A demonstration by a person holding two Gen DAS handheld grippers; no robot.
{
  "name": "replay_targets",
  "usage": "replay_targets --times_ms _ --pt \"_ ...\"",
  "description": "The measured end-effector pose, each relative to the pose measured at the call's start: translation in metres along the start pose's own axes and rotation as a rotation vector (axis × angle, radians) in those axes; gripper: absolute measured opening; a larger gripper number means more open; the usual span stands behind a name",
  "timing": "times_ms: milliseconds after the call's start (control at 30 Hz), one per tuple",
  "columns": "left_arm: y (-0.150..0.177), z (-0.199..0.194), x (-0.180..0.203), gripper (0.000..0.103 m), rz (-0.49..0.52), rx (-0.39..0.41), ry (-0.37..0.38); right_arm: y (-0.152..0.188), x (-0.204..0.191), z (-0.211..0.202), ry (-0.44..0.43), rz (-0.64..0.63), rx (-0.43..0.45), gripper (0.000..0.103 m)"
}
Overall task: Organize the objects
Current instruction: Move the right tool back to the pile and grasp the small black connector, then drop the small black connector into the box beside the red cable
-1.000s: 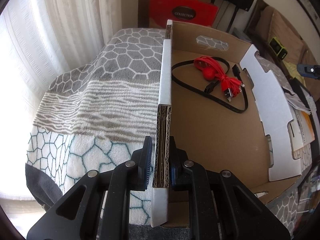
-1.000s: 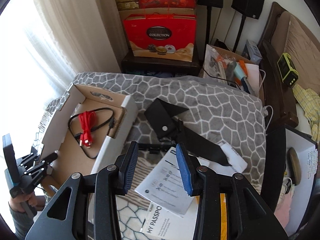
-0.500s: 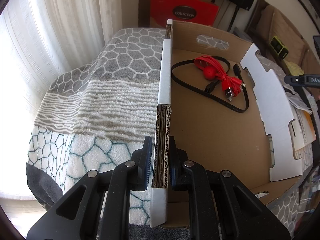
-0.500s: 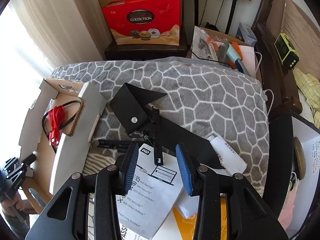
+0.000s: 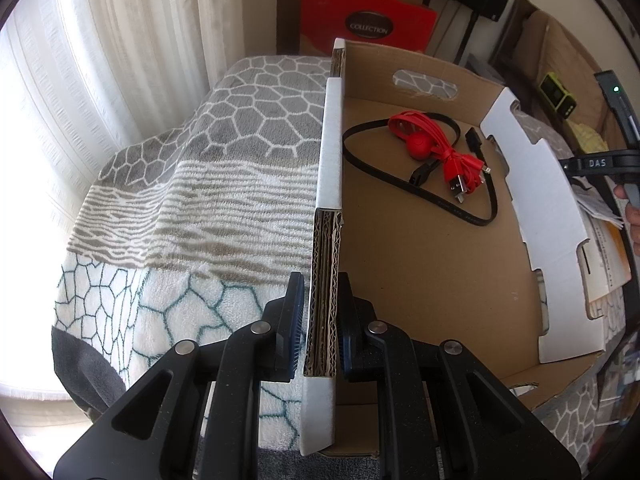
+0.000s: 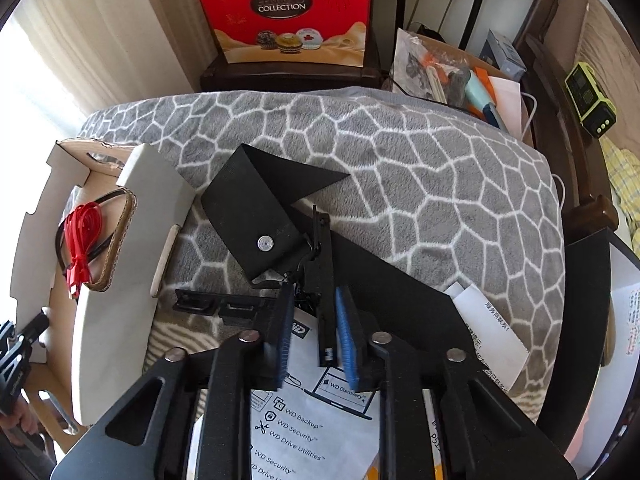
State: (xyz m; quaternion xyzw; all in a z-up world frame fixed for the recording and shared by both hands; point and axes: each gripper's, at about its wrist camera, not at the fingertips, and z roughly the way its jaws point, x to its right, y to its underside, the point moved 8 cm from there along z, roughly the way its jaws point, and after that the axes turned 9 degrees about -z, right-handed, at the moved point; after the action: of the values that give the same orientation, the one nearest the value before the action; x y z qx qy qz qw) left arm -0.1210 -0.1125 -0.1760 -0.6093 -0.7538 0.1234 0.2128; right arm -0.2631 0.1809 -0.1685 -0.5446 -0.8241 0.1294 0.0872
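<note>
My left gripper (image 5: 321,280) is shut on the left side wall (image 5: 326,240) of an open cardboard box (image 5: 420,264). A red cable bundle (image 5: 436,148) and a black cable (image 5: 384,168) lie on the box floor. My right gripper (image 6: 313,290) points down over a white leaflet (image 6: 320,420), its jaws closing. A thin black bar (image 6: 325,248) runs between the fingers, close against the right pad; a gap shows at the left pad. The bar's far end meets a black pouch with a metal snap (image 6: 248,208).
The box's white flap (image 6: 132,208) lies left of the pouch on a grey patterned blanket (image 6: 420,152). A second black plastic strip (image 6: 208,304) and a black sheet (image 6: 400,292) lie by the leaflet. Papers sit at right, a red gift bag (image 6: 288,12) behind.
My right gripper has come down and forward over the leaflet, and its jaws have narrowed around the black bar. The left gripper and box have not moved.
</note>
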Motion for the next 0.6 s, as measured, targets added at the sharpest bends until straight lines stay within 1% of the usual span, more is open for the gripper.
replay_targets --times_ms 33,167,200,267,433,600 --pt "0.0 0.0 0.0 0.014 0.0 0.0 0.0 0.0 0.001 0.0 -0.001 0.004 0.0 0.017" --pt "0.0 0.0 0.0 0.014 0.0 0.0 0.0 -0.001 0.002 -0.001 -0.002 0.023 0.011 0.008" --pt "0.0 0.0 0.0 0.014 0.0 0.0 0.0 -0.001 0.003 -0.002 -0.002 0.026 0.017 0.007" --pt "0.0 0.0 0.0 0.014 0.0 0.0 0.001 -0.001 0.005 -0.007 0.005 0.032 0.036 0.007" --pt "0.0 0.0 0.0 0.013 0.001 -0.001 0.0 -0.003 0.005 -0.023 -0.018 0.05 0.075 0.007" --pt "0.0 0.0 0.001 0.013 0.0 -0.001 0.0 -0.01 -0.005 -0.051 -0.068 0.052 0.134 0.007"
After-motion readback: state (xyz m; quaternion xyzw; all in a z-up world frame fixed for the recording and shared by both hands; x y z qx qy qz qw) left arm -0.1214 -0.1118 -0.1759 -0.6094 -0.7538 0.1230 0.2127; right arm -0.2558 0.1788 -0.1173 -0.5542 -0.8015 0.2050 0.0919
